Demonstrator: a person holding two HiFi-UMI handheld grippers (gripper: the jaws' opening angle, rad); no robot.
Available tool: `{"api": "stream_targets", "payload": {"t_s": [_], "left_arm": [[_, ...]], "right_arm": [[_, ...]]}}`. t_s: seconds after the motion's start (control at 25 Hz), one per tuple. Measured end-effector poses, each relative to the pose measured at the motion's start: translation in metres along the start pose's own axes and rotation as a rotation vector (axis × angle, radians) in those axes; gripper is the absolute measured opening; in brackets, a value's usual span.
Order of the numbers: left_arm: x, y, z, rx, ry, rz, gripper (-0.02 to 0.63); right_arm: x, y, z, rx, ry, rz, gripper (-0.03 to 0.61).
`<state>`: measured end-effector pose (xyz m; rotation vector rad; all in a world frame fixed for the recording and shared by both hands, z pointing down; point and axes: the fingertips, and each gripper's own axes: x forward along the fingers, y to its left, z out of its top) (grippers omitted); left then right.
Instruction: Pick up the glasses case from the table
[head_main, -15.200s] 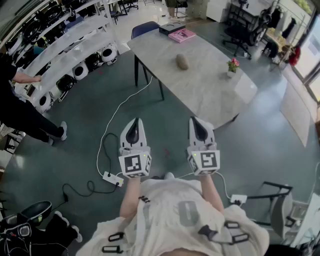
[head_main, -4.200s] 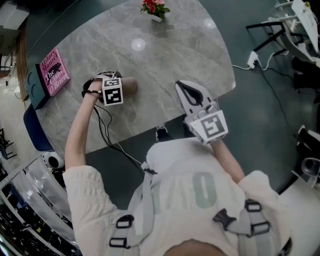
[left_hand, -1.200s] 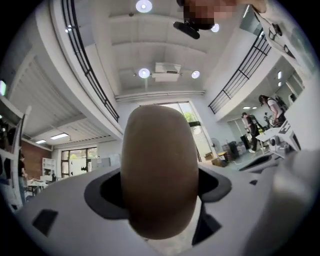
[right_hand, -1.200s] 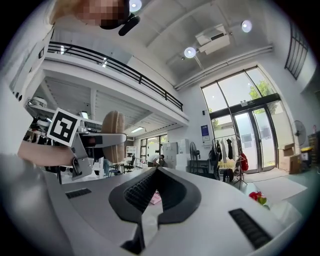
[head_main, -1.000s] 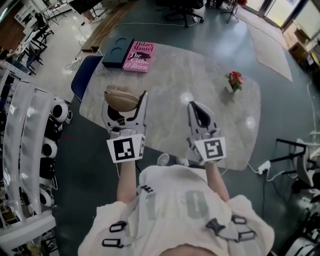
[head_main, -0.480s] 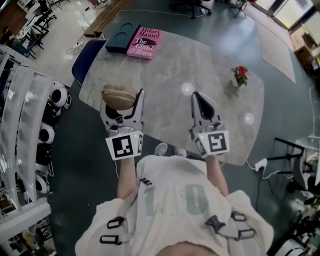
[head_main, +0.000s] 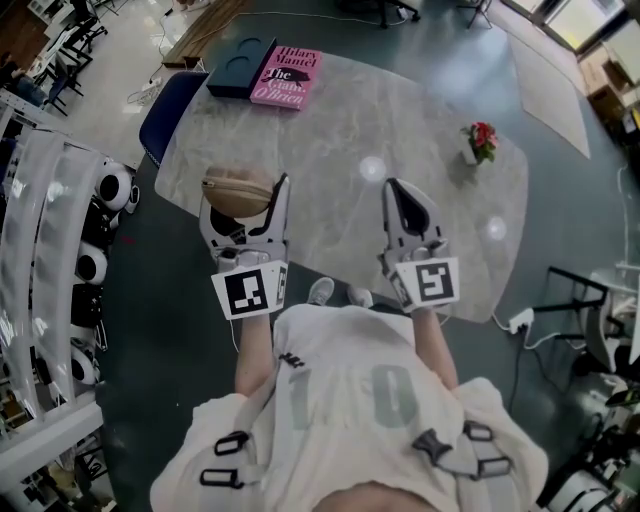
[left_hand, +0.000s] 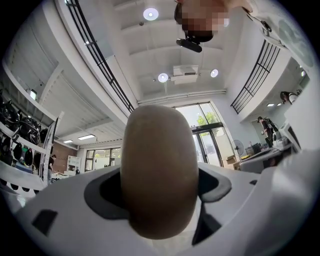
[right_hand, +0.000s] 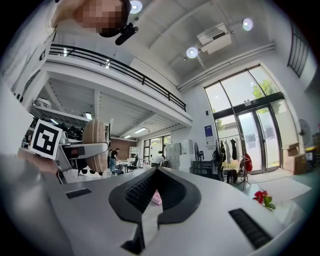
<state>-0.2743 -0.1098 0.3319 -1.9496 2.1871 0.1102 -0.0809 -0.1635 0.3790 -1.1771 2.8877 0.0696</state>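
Note:
The glasses case (head_main: 238, 190) is a tan, oval pouch with a zip. My left gripper (head_main: 243, 212) is shut on it and holds it in the air over the table's near left edge. In the left gripper view the case (left_hand: 159, 170) fills the space between the white jaws, which stand wide around it. My right gripper (head_main: 393, 188) hangs beside it at about the same height, jaws shut with nothing between them. In the right gripper view the jaws (right_hand: 156, 172) meet at the tips, and the held case (right_hand: 95, 139) shows at the left.
The grey marble table (head_main: 340, 130) carries a pink book (head_main: 284, 74) and a dark flat box (head_main: 232, 72) at its far left, and a small red flower pot (head_main: 480, 140) at the right. A blue chair (head_main: 165, 105) stands at the left end. Shelves of gear line the left wall.
The left gripper keeps its hold on the case and has shifted only slightly. The right gripper has stayed in place. The head view has tilted a little.

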Motion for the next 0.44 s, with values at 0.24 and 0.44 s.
{"api": "stream_targets", "payload": {"t_s": [0.24,0.44], "left_arm": [[0.0001,-0.0042,-0.0015,0.004,0.005,-0.003,0.388],[0.0028,-0.0074,-0.0016,-0.001,-0.003,-0.013,0.387]], "right_arm": [[-0.0050,-0.0037,-0.0056,0.007,0.007,-0.008,0.002],[-0.0003,-0.0017,0.0010,0.032,-0.006,-0.002,0.002]]}}
